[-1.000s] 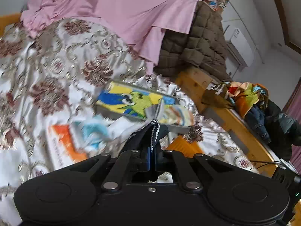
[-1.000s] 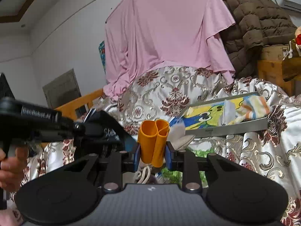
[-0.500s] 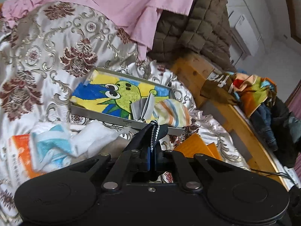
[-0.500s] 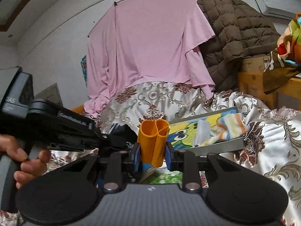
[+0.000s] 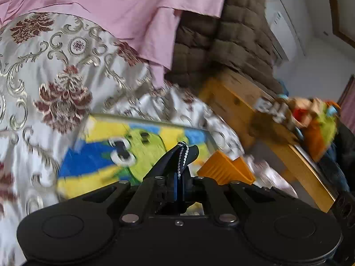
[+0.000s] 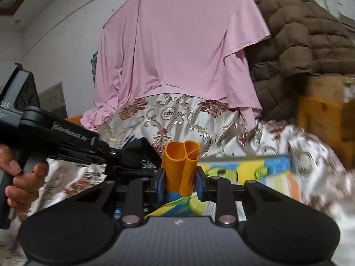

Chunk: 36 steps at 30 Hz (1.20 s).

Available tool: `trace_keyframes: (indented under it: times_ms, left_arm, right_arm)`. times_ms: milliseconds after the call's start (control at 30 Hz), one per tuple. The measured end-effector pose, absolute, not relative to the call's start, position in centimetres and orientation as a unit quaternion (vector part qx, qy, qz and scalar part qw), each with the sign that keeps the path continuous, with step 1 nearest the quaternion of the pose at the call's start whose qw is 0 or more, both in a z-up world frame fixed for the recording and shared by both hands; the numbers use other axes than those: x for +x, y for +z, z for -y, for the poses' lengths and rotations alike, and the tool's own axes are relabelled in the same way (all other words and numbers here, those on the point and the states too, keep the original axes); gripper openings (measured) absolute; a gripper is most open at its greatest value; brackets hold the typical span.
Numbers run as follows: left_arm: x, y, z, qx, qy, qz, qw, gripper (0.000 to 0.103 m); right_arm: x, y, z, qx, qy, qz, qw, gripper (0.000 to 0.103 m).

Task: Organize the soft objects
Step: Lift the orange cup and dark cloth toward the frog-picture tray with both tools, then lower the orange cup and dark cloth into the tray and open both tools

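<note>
My left gripper [image 5: 178, 184] is shut on a dark navy cloth [image 5: 180, 159] with a white dotted stripe, held up over a shallow tray [image 5: 155, 122] lined with a bright cartoon picture. The right wrist view shows that same gripper [image 6: 124, 155], gripped by a person's hand [image 6: 20, 177], with the dark cloth [image 6: 142, 153] in it. My right gripper [image 6: 180, 184] is shut on a folded orange soft piece [image 6: 180, 166] just in front of the tray [image 6: 244, 156]. The orange piece [image 5: 224, 170] also shows right of the navy cloth. A striped cloth [image 6: 281, 184] lies in the tray.
The tray rests on a patterned silver and maroon bedspread [image 5: 55, 77]. A pink sheet [image 6: 177, 44] hangs behind, beside a brown quilted jacket [image 5: 233, 40]. A wooden bed frame [image 5: 239, 102] with a heap of colourful clothes [image 5: 315, 122] runs along the right.
Both grippers have swept right toward the tray, which now fills the view under them. The white and blue cloths and orange packet have left the left wrist view. Both grips are unchanged.
</note>
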<state>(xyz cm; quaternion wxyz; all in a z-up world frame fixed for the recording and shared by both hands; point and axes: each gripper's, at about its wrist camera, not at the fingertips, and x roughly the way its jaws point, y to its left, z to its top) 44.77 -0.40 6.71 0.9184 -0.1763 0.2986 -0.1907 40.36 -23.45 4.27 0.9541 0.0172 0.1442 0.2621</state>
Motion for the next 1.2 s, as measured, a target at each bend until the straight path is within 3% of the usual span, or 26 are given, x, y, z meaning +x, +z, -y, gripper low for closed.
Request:
trace_keyframes:
  times_ms: [333,700,1200]
  left_arm:
    - [53.9,3.3,-2.8,-0.165,-0.139,-0.349,0.912,0.004]
    - [53.7,-2.8,-3.3,-0.190,-0.149,-0.342,0.908,0.006]
    - [54.1,-4.2,-2.4,-0.170,-0.130,-0.378,0.901,0.016]
  right_arm:
    - [50.4,1.0,20.4,0.041,0.246,-0.244,0.937,0.032]
    - [52.2,-1.9,18.8,0.010,0.235,-0.279,0.931,0.035]
    - [51.8,-2.6,18.2,-0.027,0.202,-0.299,0.932,0.041]
